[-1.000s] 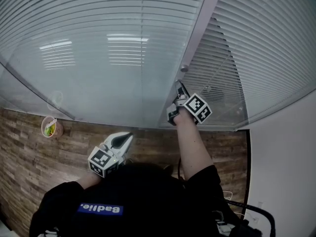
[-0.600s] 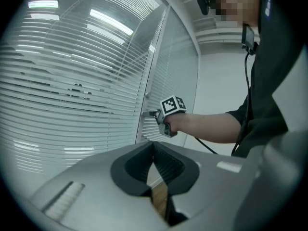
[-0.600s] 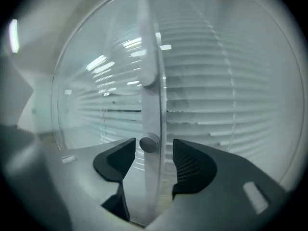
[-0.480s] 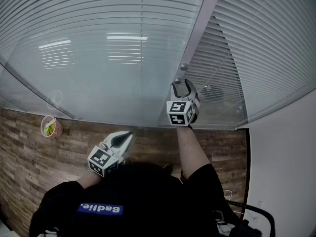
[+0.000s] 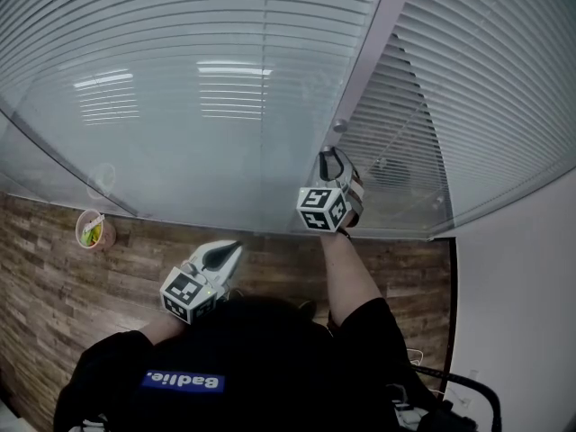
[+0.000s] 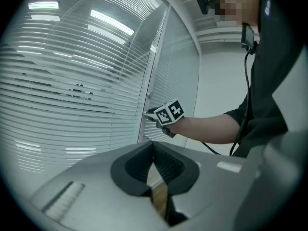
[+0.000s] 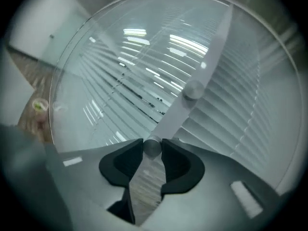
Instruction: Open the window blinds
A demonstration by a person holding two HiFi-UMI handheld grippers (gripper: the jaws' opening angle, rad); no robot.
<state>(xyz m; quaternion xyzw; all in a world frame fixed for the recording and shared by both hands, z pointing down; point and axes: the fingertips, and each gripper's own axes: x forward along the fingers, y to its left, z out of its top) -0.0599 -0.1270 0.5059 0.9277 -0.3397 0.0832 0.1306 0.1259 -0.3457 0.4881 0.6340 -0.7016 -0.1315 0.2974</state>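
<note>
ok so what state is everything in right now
right gripper: fingers just closed, shut on lower knob
left gripper: shut, empty, touching nothing
upper knob: untouched
left blinds: lowered
right blinds: lowered, dark gaps showing
cup: upright on the floor

In the head view the small round knob (image 7: 152, 147) between the jaws of the right gripper (image 5: 331, 158), which have just been closing on it, cannot be made out past the gripper's own body. Far left of the jaws of the left gripper (image 5: 231, 249), a cup (image 5: 91, 231) stands on the floor (image 5: 54, 295). Its contents are too small to tell, and blurred in the right gripper view.
</note>
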